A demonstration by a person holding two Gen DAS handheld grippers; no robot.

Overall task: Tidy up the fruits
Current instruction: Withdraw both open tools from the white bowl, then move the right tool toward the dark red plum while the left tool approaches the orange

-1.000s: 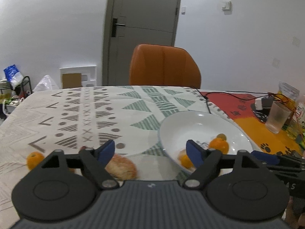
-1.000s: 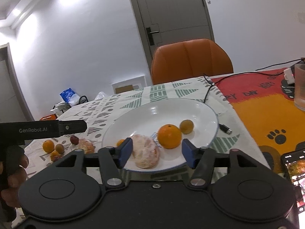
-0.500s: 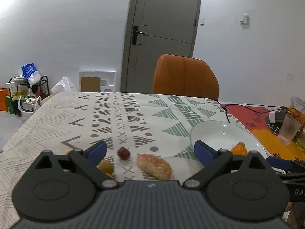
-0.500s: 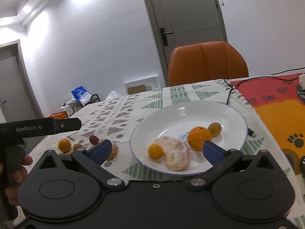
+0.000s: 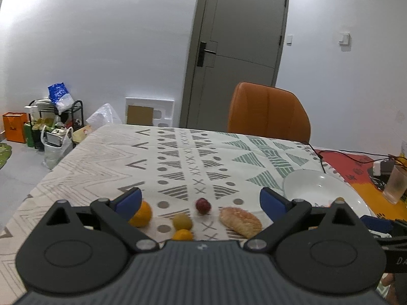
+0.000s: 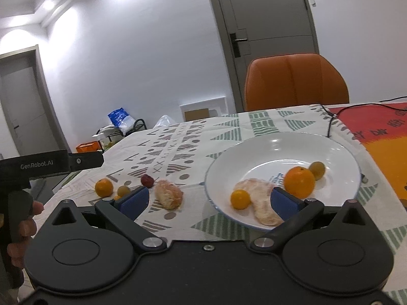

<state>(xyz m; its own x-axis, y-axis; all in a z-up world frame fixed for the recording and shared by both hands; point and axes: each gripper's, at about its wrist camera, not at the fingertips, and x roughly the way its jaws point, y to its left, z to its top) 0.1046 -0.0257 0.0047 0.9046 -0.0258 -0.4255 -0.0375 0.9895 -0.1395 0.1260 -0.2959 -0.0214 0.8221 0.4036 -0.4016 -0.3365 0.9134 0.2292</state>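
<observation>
A white plate (image 6: pixel 279 137) holds an orange (image 6: pixel 299 180), a small orange (image 6: pixel 240 199), a greenish fruit (image 6: pixel 317 169) and a peeled citrus (image 6: pixel 259 198). My right gripper (image 6: pixel 208 202) stands open just in front of the plate's near rim, with nothing between its pads. Left of the plate (image 5: pixel 313 185) on the patterned cloth lie a peeled citrus piece (image 5: pixel 240 221), a red fruit (image 5: pixel 203 205), a greenish fruit (image 5: pixel 182 221), an orange (image 5: pixel 141 214) and a small orange (image 5: pixel 182 235). My left gripper (image 5: pixel 201 202) hangs open above and in front of these, empty.
An orange chair (image 5: pixel 268 113) stands at the table's far side. A frosted glass (image 5: pixel 395 184), a black cable (image 5: pixel 318 155) and an orange-red mat (image 6: pixel 384 139) lie to the right. The table's left edge drops to a floor with bags and a rack (image 5: pixel 58 117).
Both grippers opened wide and drew back from the plate. The right one let go of the peeled citrus in the plate. The left one swung left, bringing the loose fruits into view.
</observation>
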